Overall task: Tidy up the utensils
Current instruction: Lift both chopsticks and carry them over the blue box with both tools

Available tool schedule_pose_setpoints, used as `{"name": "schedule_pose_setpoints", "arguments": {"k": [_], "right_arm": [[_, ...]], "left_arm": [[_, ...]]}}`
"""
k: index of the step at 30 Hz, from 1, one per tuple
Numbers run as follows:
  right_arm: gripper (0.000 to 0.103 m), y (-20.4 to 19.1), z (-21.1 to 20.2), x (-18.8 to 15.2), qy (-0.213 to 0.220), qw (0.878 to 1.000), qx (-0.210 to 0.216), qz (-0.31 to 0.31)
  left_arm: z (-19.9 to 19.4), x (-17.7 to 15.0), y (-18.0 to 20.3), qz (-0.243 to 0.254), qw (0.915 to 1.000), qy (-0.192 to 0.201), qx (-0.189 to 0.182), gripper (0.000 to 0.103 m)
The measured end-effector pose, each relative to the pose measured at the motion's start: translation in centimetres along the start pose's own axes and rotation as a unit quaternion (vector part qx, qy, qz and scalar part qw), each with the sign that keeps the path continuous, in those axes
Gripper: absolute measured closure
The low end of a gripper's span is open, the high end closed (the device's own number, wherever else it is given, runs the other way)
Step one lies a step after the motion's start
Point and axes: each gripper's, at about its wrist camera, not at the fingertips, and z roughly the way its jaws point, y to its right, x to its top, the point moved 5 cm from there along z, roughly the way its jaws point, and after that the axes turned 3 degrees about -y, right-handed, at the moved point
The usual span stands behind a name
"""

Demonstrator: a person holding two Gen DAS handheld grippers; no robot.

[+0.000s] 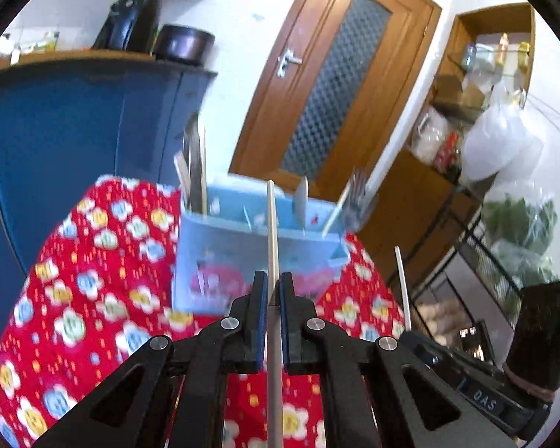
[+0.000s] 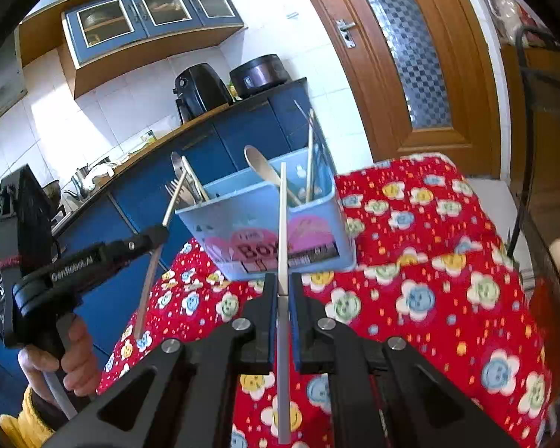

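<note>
Left claw: the left claw [image 1: 273,291], low centre of the left wrist view, is pinched on a pale chopstick [image 1: 272,231] that runs straight up between its blue pads; in the right wrist view the same claw [image 2: 159,232] shows at mid left, with the stick slanting through it.
Right claw: the right claw [image 2: 283,291], low centre of its own view, is pinched on a white chopstick [image 2: 283,224] that stands nearly upright between the pads; the left wrist view shows that stick [image 1: 402,283] at lower right.
Holder: a light blue utensil box [image 2: 265,224] with a pink label sits on the counter, just beyond both claw tips; centre of the right wrist view, and centre of the left wrist view [image 1: 242,246], where it is blurred.
Box contents: a wooden spoon [image 2: 259,166], a fork [image 2: 179,190], a knife and several sticks stand upright in its compartments; which compartment each is in I cannot tell.
Counter: covered by a red cloth with flower faces [image 2: 429,261], filling the lower half of both views.
Person: a hand [image 2: 67,354] at lower left of the right wrist view grips the handle of the left tool, with a yellow sleeve below it.
Background: a blue cabinet [image 1: 74,142] at left, with a black air fryer [image 2: 199,89] and a dark cooker [image 2: 259,72] on top; a wooden door [image 1: 339,86] with patterned glass at upper right.
</note>
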Motion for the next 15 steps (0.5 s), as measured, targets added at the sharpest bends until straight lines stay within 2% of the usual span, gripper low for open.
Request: {"name": "schedule_pose_setpoints", "arguments": {"k": [7,15], "right_arm": [[0.096,-0.7,0.6,3.1,0.020,0.999,-0.004,-0.025],[0.096,-1.1,1.9,6.5,0.053,0.997,-0.009,-0.048]], "left_arm": [[0.4,4.3,-0.1,0.013,0.9982,0.056,0.014,0.097],[2.1,8.9,-0.7,0.019,0.9938,0.103,0.038,0.097]]}}
